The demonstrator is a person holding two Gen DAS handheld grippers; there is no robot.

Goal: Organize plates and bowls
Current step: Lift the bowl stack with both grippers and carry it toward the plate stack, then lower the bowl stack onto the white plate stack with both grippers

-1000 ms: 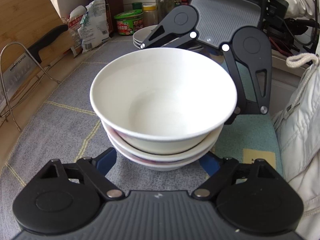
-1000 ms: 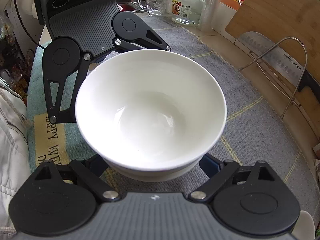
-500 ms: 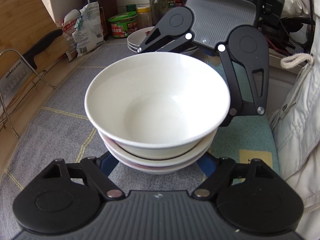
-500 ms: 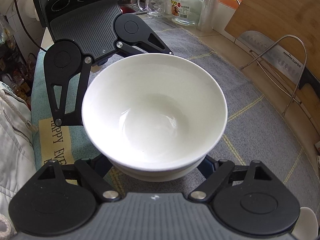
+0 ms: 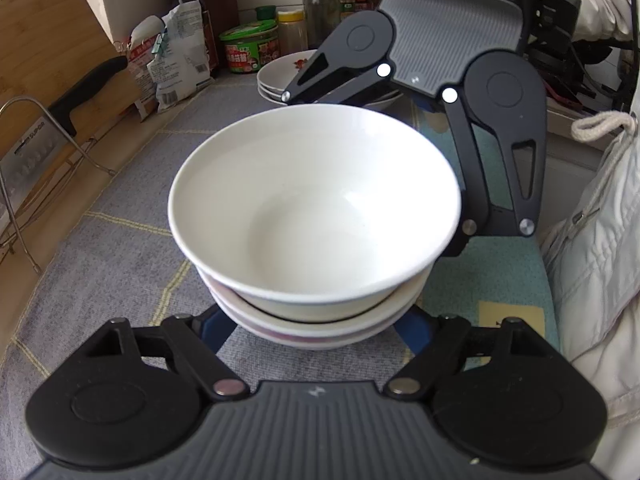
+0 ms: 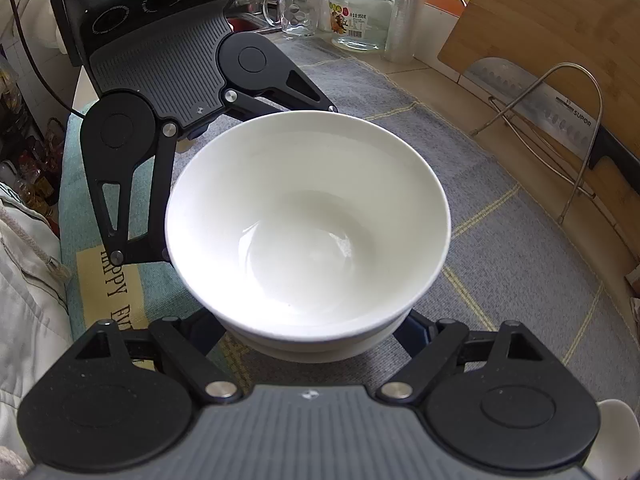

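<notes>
A stack of white bowls stands on the grey mat; the lowest bowl has a pinkish band. My left gripper reaches in from the near side. Its blue fingers press against the base of the stack on both sides, with the tips hidden under the bowls. My right gripper comes from the opposite side and faces the left one. Its blue fingers likewise clasp the stack's base. In each view the other gripper's dark body rises behind the bowls.
A pile of plates sits behind the right gripper, among jars and bottles. A wire rack holds a cleaver against a wooden board. A glass mug and a jar stand at the mat's far end. A person's pale jacket lies alongside.
Both grippers' jaws have narrowed, and the blue fingers have drawn in against the base of the bowl stack. Neither hand has shifted its place.
</notes>
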